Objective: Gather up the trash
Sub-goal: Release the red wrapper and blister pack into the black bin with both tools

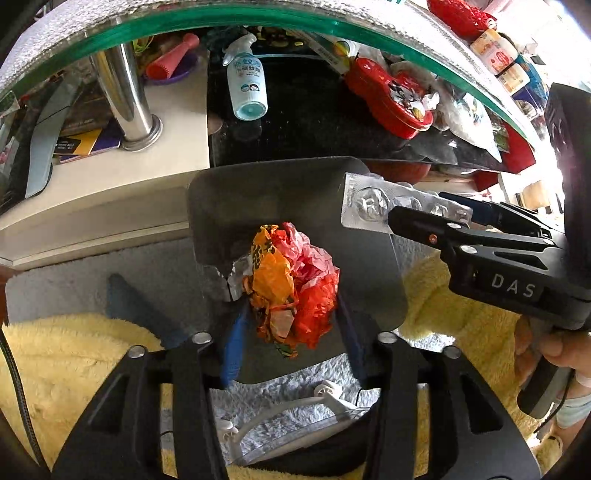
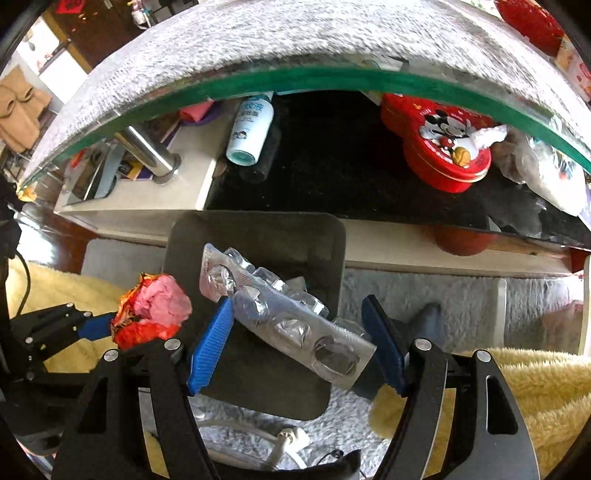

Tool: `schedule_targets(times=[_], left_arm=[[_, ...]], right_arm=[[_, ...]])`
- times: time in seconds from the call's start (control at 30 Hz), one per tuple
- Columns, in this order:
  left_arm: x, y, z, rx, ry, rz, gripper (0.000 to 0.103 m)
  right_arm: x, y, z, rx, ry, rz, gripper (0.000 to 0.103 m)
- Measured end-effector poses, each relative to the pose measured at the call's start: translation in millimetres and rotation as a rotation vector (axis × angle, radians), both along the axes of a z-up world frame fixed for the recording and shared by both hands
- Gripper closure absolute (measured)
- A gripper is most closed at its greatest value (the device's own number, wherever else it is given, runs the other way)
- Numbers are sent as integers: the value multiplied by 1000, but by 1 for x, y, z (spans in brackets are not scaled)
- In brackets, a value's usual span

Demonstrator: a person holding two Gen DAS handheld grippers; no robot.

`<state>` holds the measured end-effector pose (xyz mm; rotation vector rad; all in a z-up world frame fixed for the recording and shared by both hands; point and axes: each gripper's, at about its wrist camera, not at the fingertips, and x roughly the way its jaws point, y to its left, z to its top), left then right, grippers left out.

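Grey shag carpet and a yellow fleece blanket fill the lower frame under a green-edged glass tabletop, and over them both tools hang above a dark grey bin. At lower centre of the left wrist view, the left gripper has its blue ribbed pads on either side of a crumpled wad of wrappers, orange foil and red-pink tissue, crinkly and light; the wad sits between the pads, though whether they press it I cannot tell. At lower centre of the right wrist view, the right gripper spans a silvery blister pack, stiff foil with burst plastic domes, lying slantwise between its fingers; the near end meets the right-hand pad, the far end overhangs the left one, so it appears held by its length. Both pieces hang over the bin mouth, so this looks like the drop step. Next move, I judge: spread each pair of fingers fully and let the trash fall inside. Behind, on the lower shelf, lie a spray bottle and a red tin.
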<state>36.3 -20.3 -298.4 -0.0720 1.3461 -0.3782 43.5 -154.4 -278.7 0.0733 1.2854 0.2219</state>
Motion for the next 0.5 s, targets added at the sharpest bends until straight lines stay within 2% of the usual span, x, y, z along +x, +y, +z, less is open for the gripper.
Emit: schedule_targets(times=[0.1,0.3,0.5], left_arm=[[2,2,1,2,-1,7,52],[3,9,9,15,-22,27,40],[4,17,34,29,-77,48,35]], right_arm=[[2,2,2,3,-9,-5,21],[5,-7,11,-5,-28,-37,19],[5,-23,32,-3,-68,-73,18]])
